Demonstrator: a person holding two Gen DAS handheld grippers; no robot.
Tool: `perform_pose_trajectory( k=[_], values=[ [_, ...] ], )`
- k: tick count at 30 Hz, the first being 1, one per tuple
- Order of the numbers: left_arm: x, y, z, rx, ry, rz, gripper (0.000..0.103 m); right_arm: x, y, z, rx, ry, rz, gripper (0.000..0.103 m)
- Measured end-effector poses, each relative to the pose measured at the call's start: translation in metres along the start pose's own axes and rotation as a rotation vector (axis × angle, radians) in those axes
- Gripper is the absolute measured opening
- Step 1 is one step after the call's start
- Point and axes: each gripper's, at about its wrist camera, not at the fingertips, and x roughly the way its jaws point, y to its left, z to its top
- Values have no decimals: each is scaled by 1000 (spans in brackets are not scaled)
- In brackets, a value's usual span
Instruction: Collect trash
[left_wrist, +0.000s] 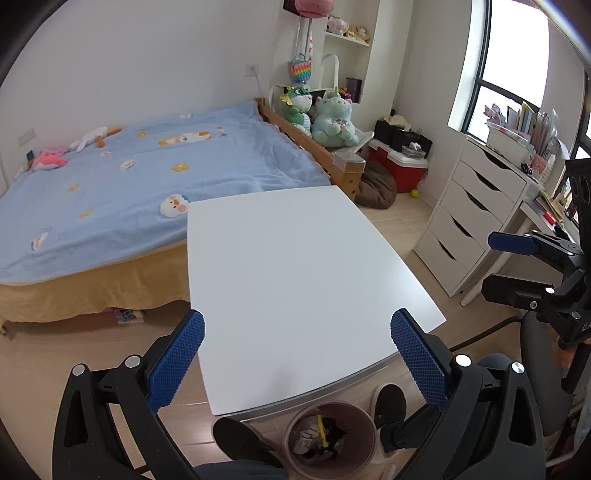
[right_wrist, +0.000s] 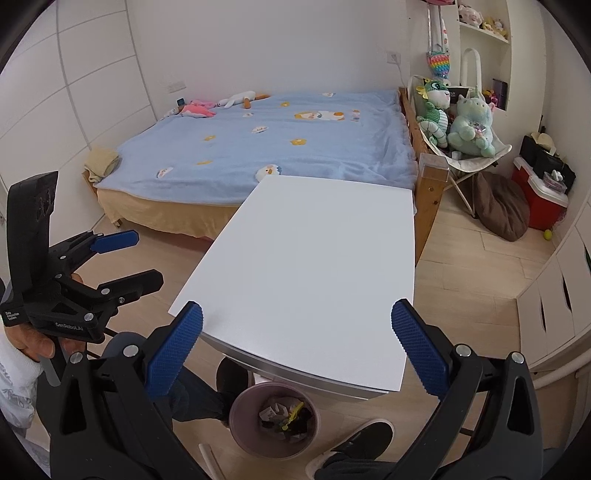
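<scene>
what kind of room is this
Most likely a child's bedroom: a bed with a blue duck-patterned blanket, plush toys piled beside it, and a white chest of drawers under the window.

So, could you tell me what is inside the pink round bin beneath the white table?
The pink round plastic bin holds crumpled white paper scraps, dark pieces and a yellow strip. Whatever lies beneath that top layer is covered, and the white table hides the bin's far rim.
</scene>
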Motion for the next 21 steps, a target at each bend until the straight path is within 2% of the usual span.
perform_pose_trajectory(
  k=[21],
  values=[
    [3,-1,-1,2,-1,-13,97,6,0,3,0,3,11,100]
  ],
)
